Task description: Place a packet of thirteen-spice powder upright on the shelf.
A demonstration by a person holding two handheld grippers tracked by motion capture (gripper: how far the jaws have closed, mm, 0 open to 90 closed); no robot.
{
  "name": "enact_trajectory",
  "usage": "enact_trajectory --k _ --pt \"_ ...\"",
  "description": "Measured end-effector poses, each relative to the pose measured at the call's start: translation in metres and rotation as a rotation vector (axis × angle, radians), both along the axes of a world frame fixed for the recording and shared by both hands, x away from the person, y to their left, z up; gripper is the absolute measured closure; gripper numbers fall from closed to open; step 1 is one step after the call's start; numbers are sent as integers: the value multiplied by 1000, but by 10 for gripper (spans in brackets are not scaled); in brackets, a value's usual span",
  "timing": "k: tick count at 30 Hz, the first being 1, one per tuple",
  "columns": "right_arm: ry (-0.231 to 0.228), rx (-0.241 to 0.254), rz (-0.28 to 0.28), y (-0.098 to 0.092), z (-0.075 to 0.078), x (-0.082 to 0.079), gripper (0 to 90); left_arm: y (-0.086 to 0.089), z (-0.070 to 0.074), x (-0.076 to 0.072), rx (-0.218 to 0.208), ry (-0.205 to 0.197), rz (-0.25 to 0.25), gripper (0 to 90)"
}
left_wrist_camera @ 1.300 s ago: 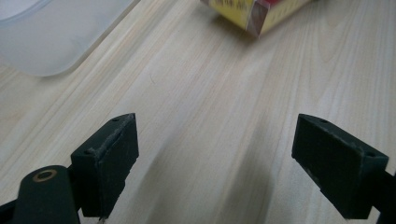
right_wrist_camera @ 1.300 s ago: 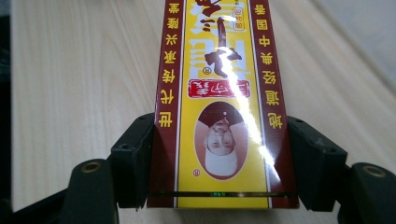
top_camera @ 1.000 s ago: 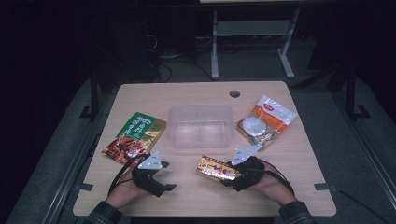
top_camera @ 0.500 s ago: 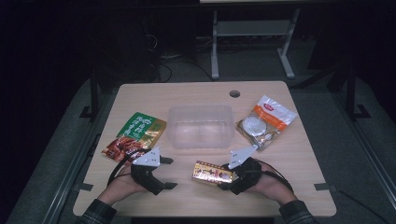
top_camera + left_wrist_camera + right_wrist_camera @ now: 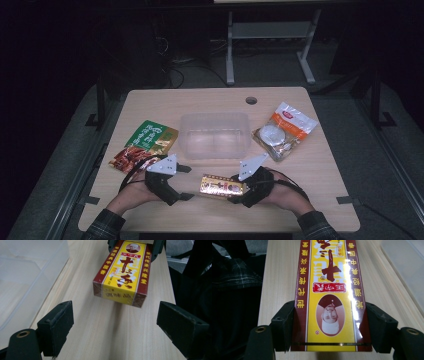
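Pale wooden table (image 5: 320, 170), round grommet hole (image 5: 251, 100), dark room, metal stand (image 5: 270, 35) behind

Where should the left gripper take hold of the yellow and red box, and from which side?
Probably the free end of the box, approached head-on along its length, with the left gripper closing on the two long red side faces. The right gripper already clamps the far end, and the left jaws stand open, apparently wider than the box.
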State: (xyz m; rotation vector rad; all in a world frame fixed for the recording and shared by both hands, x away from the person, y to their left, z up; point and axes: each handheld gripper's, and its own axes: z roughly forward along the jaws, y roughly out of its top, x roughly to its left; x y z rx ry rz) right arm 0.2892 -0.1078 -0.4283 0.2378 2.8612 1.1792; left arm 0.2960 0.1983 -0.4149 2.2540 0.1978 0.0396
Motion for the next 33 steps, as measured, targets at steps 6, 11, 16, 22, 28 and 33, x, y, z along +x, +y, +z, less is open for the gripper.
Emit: enact_trajectory --k 6,11,16,22,28,33 --pt "-6 -1 29 8 -1 2 320 -7 2 3 -2 -11 -46 135" --pt "-14 -1 68 19 2 3 320 -14 -1 2 38 -19 -85 135" --pt "-19 12 91 28 3 6 320 -23 -3 4 52 -2 -130 135" --pt "-22 28 109 34 4 7 320 -29 -6 3 57 -12 -151 136" --pt "-32 46 110 33 8 4 319 -31 -8 2 37 22 -152 156" --pt "-34 41 114 33 7 4 319 -29 -7 2 27 31 -165 239"
